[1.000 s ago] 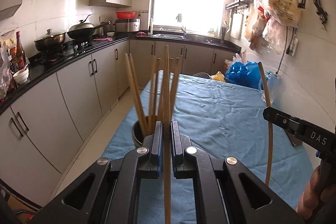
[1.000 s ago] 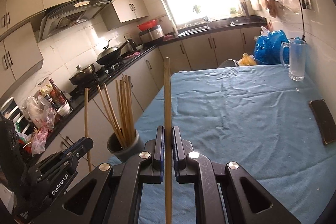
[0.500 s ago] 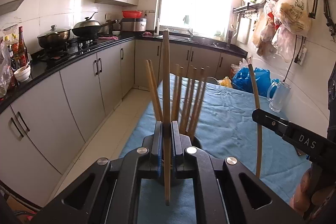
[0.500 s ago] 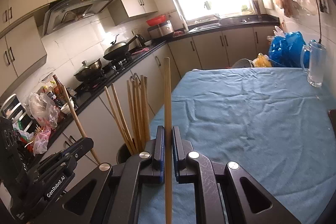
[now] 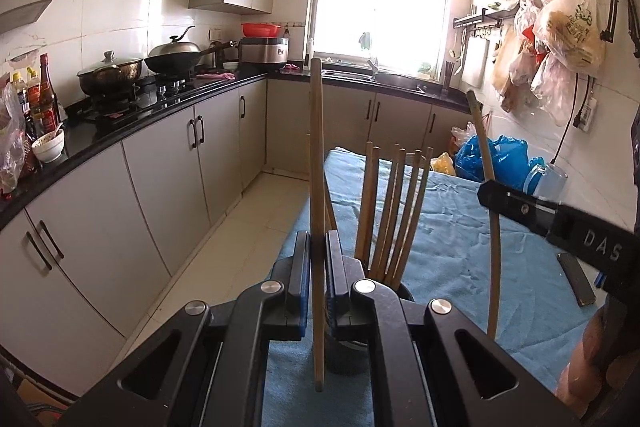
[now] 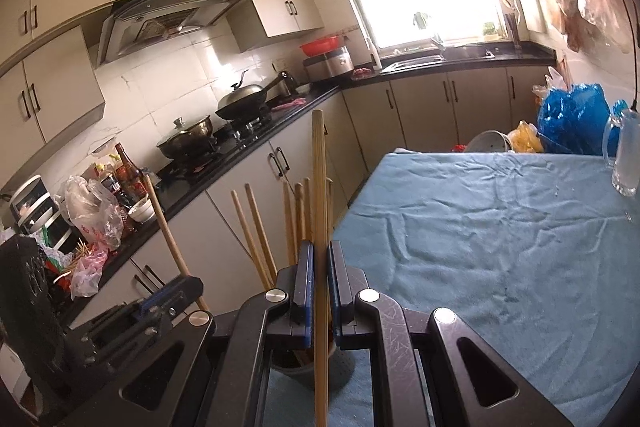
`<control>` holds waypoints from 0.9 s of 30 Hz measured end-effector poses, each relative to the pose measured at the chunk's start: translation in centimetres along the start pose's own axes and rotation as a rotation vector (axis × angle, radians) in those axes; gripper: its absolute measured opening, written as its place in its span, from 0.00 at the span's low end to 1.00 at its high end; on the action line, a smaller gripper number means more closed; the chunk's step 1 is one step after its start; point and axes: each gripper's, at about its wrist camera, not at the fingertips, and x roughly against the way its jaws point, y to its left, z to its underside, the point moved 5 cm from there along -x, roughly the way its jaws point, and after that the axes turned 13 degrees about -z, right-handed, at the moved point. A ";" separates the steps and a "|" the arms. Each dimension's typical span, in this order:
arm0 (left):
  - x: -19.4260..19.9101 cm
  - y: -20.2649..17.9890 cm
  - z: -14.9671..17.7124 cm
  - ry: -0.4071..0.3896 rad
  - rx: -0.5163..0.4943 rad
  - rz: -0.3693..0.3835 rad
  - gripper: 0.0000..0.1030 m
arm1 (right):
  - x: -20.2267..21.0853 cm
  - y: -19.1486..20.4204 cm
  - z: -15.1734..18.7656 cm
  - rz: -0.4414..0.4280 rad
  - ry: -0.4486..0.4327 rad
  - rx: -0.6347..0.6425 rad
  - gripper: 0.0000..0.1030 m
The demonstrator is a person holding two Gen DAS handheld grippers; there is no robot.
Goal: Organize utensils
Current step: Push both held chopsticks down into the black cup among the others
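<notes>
- Left hand-held gripper (image 5: 318, 259): jaws pressed onto a single wooden chopstick (image 5: 316, 187), which stands nearly upright between the blue pads; its upper end rises well above the jaws and its lower end hangs free below them, above the blue cloth (image 5: 460, 227).
- Right hand-held gripper (image 6: 319, 267): jaws likewise pinching a second chopstick (image 6: 320, 187), held almost vertical, with its lower part running down out of the frame.
- Holder (image 5: 402, 293): a dark round cup on the tabletop near the cloth's left edge. In the left wrist view it sits just beyond and slightly right of the left jaws; in the right wrist view it lies directly beneath and behind the right jaws, largely hidden by them.
- Bundle of chopsticks (image 5: 394, 211): stands in the holder, fanning upward and leaning slightly; it is close beside both held chopsticks, and contact cannot be told.
- Mutual view: the right hand-held gripper, marked "DAS", enters the left wrist view from the right with its chopstick crossing it; the left one shows at lower left in the right wrist view with its chopstick tilted.
- Glass mug (image 6: 626, 157): stands on the far right of the tabletop, well apart from the holder.
</notes>
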 end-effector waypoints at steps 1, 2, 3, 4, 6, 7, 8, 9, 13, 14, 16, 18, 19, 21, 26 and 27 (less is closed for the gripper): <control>-0.1 0.2 -0.1 0.001 0.004 0.000 0.06 | -0.1 0.2 -0.2 -0.001 -0.004 0.003 0.08; -0.2 0.4 -0.2 0.002 0.006 0.000 0.06 | -0.3 0.4 -0.5 -0.003 -0.010 0.007 0.08; -0.4 0.6 -0.2 0.003 0.007 -0.002 0.06 | -0.4 0.6 -0.6 -0.005 -0.014 0.011 0.08; -0.5 0.8 -0.3 0.004 0.007 -0.006 0.06 | -0.5 0.8 -0.8 -0.006 -0.020 0.015 0.08; -0.8 1.1 -0.4 0.005 0.006 -0.015 0.06 | -0.9 1.3 -1.1 -0.011 -0.034 0.023 0.08; -0.9 1.2 -0.4 0.007 0.005 -0.020 0.06 | -1.2 1.5 -1.2 -0.014 -0.037 0.024 0.08; -1.1 1.3 -0.4 0.011 0.002 -0.027 0.06 | -1.4 1.5 -1.3 -0.017 -0.039 0.022 0.08; -1.3 1.5 -0.4 0.014 0.001 -0.030 0.06 | -1.6 1.6 -1.3 -0.022 -0.043 0.018 0.08; -1.9 1.8 -0.6 0.022 -0.003 -0.036 0.06 | -2.3 1.6 -1.8 -0.024 -0.057 0.010 0.08; -2.0 1.9 -0.7 0.022 -0.002 -0.037 0.06 | -2.4 1.6 -1.9 -0.023 -0.061 0.008 0.08; -2.1 1.9 -0.8 0.025 0.004 -0.033 0.06 | -2.6 1.5 -2.3 -0.023 -0.067 0.002 0.08; -2.4 1.9 -0.9 0.035 0.012 -0.020 0.06 | -2.7 1.3 -2.6 -0.018 -0.075 0.003 0.08; -2.4 1.7 -0.9 0.039 0.013 -0.014 0.06 | -2.7 1.2 -2.7 -0.016 -0.078 0.004 0.08; -2.6 1.7 -1.1 0.043 0.016 -0.002 0.06 | -2.7 1.0 -2.9 -0.014 -0.085 0.006 0.08; -2.9 1.9 -2.8 0.019 0.077 0.054 0.06 | -2.7 0.1 -3.4 -0.016 -0.120 -0.022 0.08; -3.0 2.1 -3.2 0.012 0.091 0.063 0.06 | -2.6 -0.2 -3.5 -0.019 -0.133 -0.033 0.08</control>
